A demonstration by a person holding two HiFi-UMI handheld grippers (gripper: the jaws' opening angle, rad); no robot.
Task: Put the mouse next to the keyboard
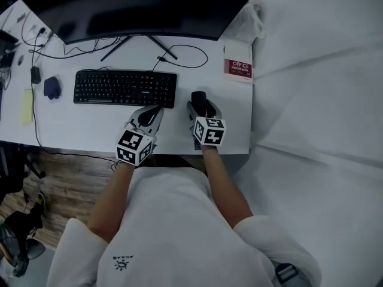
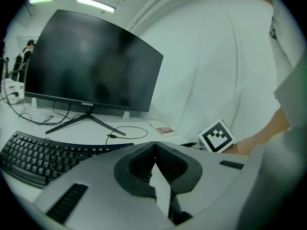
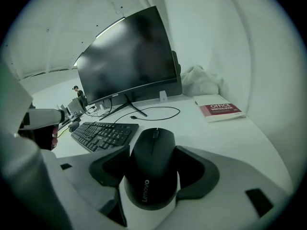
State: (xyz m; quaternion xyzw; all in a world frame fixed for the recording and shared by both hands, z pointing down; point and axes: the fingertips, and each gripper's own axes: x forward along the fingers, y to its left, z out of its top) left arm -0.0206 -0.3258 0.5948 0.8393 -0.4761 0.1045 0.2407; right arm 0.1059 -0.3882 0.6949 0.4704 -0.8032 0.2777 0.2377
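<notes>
1. Head view: the right gripper (image 1: pixel 200 104) is clasping the mouse (image 1: pixel 198 95) between its fingertips, just right of the keyboard (image 1: pixel 125 88). The left gripper (image 1: pixel 157 109) is hovering at the keyboard's near edge.
2. Left gripper view: its fingers are pressing together on nothing, with the keyboard lying ahead to their left.
3. Right gripper view: both pads are squeezing the mouse's sides, with the keyboard ahead-left of the fingers. The placing step seems to be finishing. The next move calls for settling the mouse on the desk (image 3: pixel 225 138) and letting go.
</notes>
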